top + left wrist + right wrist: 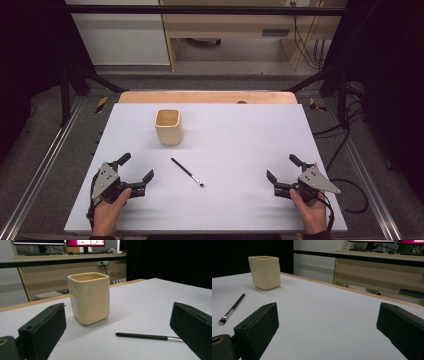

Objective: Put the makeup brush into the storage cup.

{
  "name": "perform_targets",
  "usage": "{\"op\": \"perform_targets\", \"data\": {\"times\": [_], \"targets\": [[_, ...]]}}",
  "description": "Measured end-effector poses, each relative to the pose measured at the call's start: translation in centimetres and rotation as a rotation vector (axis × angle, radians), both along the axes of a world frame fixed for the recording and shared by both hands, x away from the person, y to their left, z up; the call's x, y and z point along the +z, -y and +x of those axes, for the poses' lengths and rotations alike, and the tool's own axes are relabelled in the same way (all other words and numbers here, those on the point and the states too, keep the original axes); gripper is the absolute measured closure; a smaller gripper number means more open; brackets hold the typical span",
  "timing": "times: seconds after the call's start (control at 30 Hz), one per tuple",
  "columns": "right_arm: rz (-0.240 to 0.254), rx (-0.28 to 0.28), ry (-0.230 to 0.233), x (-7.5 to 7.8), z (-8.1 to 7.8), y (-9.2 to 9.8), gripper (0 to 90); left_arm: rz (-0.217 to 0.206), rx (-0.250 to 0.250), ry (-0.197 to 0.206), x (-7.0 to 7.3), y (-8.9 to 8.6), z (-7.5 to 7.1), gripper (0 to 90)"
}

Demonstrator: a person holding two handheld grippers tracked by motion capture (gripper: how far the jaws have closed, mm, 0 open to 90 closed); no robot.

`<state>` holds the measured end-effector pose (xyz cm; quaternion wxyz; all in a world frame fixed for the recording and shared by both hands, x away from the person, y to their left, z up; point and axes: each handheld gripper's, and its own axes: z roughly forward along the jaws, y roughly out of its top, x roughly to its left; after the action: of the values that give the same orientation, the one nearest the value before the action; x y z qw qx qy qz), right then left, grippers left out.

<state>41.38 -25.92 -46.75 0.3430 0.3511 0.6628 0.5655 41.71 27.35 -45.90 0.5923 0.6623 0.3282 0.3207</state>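
At the near edge of the pale lavender-white table top (240, 150), the left gripper (136, 169) sits at the near left with its two black jaws spread wide and nothing between them. The right gripper (284, 167) sits at the near right, its jaws equally wide apart and empty. Each is held in a hand resting low over the surface.

Between them, a little left of centre, lies the slim black-handled brush with a silver ferrule and small bristle tip (187, 172). It lies flat and diagonal, handle end pointing far-left, bristles near-right. It is nearer the left gripper and well apart from the right one.

Farther back, beyond the handle end, stands the cream, square-sided ceramic cup (168, 127), upright with its mouth open.

The likely work is lifting the brush and standing it in the cup. The risk lies in how thin and low the brush is: jaws closing off-centre or too high could roll it away or pinch only air. A grip near one end could let it swing and strike the cup's rim, tipping the light cup.
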Motion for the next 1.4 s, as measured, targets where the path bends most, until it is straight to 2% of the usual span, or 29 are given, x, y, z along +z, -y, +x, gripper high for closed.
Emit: {"op": "perform_targets", "data": {"times": [0.67, 0.8, 0.97, 1.27, 1.3, 1.37, 1.4], "targets": [[-0.007, -0.020, 0.001, 0.2, -0.3, -0.2, 4.2, 0.022, -0.011, 0.006, 0.1, 0.2, -0.1, 0.4], [-0.022, -0.026, 0.002, 0.2, -0.4, -0.4, 3.9, 0.025, -0.019, 0.016, 0.2, 0.5, 0.0, 0.3], [-0.023, -0.025, -0.017, 0.5, -0.2, -0.8, 3.6, 0.024, -0.020, 0.022, 0.3, 0.6, 0.0, 0.3], [-0.118, 0.021, -0.058, 2.6, 0.2, -3.6, 3.8, 0.013, -0.023, 0.032, 0.4, 0.5, -0.1, 0.3], [-0.139, 0.044, -0.069, 3.2, 0.3, -4.5, 3.3, 0.011, -0.022, 0.035, 0.4, 0.5, -0.1, 0.3], [-0.156, 0.052, -0.078, 3.5, 0.3, -4.9, 3.1, 0.008, -0.021, 0.034, 0.4, 0.4, 0.0, 0.3], [-0.168, 0.069, -0.090, 4.2, 0.3, -5.7, 3.2, 0.003, -0.019, 0.035, 0.4, 0.4, 0.0, 0.3]]}}
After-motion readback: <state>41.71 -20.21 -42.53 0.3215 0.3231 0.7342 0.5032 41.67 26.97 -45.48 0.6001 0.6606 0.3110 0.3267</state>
